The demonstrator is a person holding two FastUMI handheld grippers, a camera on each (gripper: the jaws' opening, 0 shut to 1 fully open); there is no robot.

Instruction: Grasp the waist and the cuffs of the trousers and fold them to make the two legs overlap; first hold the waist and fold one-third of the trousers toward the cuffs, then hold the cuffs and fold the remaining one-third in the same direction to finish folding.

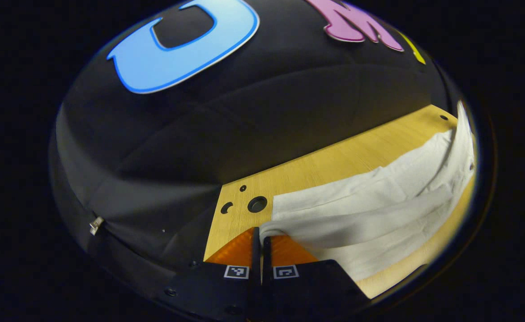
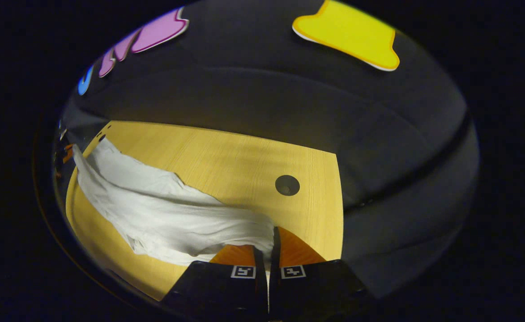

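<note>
One end of the white trousers is pinched by the left gripper, the other by the right gripper. They are stretched along the tabletop, legs seemingly overlapped; both thirds appear unfolded.

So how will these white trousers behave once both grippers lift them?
Probably floppy: the trousers sag and wrinkle between the pinched ends. Likely light, since thin fingers hold them. They may drag across the wooden table.
</note>
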